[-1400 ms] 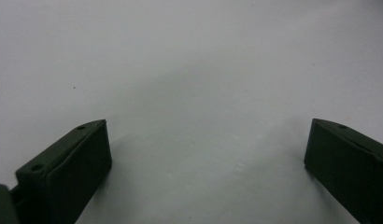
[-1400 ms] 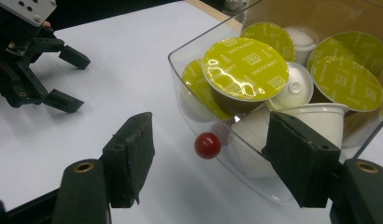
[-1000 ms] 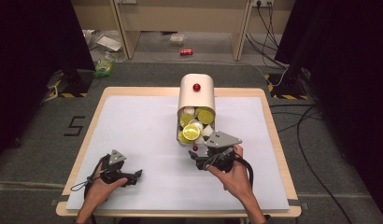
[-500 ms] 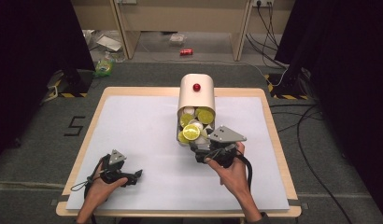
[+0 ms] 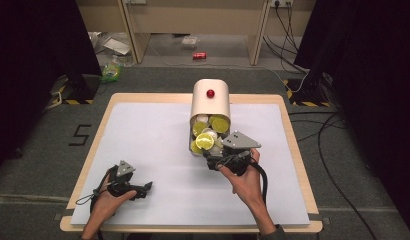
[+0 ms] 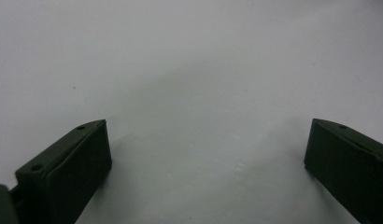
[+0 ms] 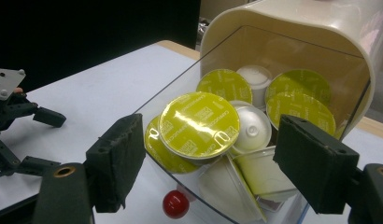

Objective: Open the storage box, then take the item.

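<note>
The left claw point(image 5: 145, 187) rested low on the white bench point(image 5: 143, 130), well apart from everything else, its jaws spread wide with nothing but bare surface between them; it had not shifted over the last second.

Further right stood the cream container point(image 5: 210, 102), tipped on its side with its clear drawer point(image 7: 180, 100) facing the person and heaped with coffee capsules point(image 5: 205, 141), some showing yellow-green foil lids, others their white cups. A small red knob point(image 7: 175, 204) sat at the drawer's front edge.

The right claw point(image 5: 213, 161) had crept in from just beside the drawer to its open mouth, and its jaws had just been opening, now standing half spread. In the right gripper view they flanked the foremost foil-lidded capsule point(image 7: 199, 125) without pressing on it, so nothing was held. That widening probably meant the claw was being set to close on that front capsule and draw it out.
</note>
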A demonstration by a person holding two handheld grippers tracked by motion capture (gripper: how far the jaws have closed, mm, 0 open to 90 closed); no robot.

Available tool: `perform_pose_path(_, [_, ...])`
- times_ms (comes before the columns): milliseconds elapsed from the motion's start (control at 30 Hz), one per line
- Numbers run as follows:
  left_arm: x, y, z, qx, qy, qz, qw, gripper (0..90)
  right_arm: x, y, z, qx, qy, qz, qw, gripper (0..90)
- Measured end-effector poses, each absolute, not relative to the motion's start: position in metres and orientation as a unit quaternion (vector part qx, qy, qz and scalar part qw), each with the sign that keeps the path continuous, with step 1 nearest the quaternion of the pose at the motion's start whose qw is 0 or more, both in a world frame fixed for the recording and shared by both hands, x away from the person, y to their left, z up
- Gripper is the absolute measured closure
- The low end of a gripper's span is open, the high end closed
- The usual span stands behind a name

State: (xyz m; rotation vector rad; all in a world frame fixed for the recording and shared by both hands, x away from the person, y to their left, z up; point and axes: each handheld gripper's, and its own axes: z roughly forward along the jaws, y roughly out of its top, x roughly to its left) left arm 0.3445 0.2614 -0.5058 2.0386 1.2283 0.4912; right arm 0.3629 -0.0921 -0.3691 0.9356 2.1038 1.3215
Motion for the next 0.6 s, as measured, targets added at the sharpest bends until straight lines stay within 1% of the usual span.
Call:
perform_pose_path(400, [0.345,0.261,-0.506,0.786,0.474,0.190,0.348,0.0,0.381,-0.081,-0.373,0.345,0.772,0.477,0.240,23.7])
perform_pose_path(600, [0.344,0.261,-0.506,0.786,0.474,0.190,0.349,0.0,0.385,-0.077,-0.374,0.352,0.769,0.476,0.240,23.1])
